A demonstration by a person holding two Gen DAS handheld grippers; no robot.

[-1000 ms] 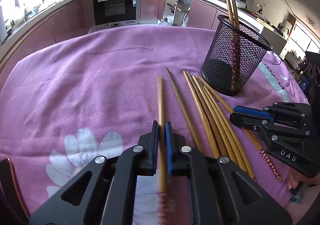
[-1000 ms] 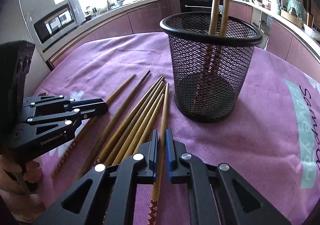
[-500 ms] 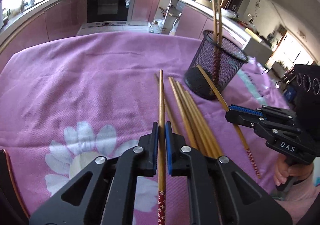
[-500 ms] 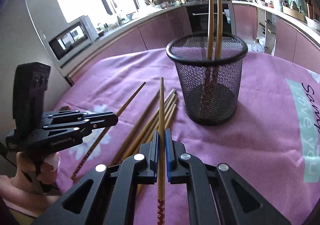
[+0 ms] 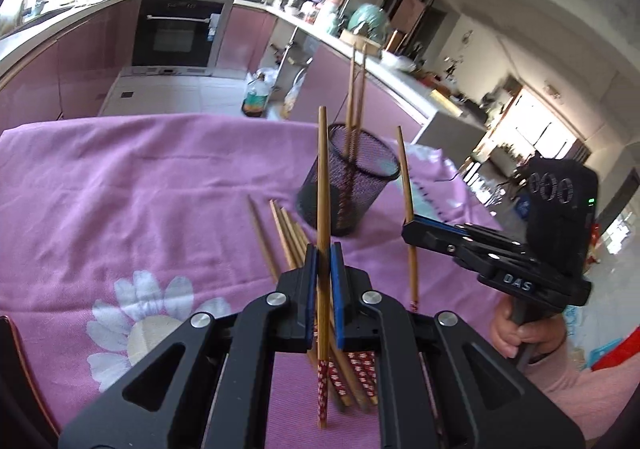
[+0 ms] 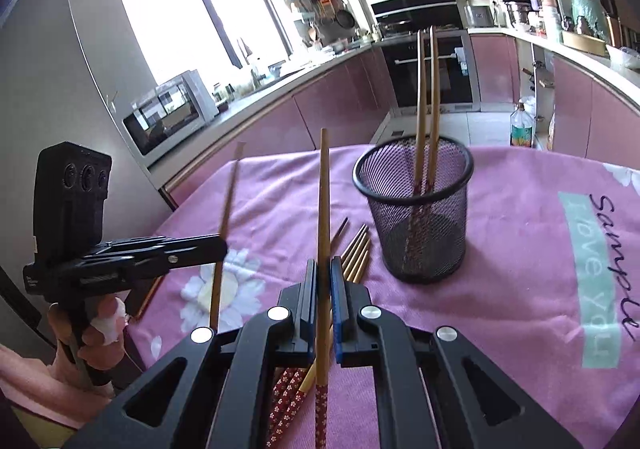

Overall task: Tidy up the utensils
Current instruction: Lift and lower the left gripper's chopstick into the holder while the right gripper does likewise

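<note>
While both chopsticks hang in the air, risk is they pivot in the pads or clip the rim of the mesh cup (image 6: 416,209) on the way in; thin round sticks pinched at one spot swing easily. Left gripper (image 5: 323,269) pressed together, pinching a chopstick (image 5: 322,185) near its patterned end, tip up. Right gripper (image 6: 323,285) same, clamped on its chopstick (image 6: 323,201). Cup stands toward far edge of the pink tablecloth (image 6: 520,269), two sticks already in it. Spare chopsticks (image 5: 286,233) lie loose beside cup.

Mesh holder (image 6: 416,209) mouth mostly free w/ two chopsticks (image 6: 425,97) at back; loose chopsticks (image 5: 288,237) crowd surface (image 5: 140,189) just beside it.
</note>
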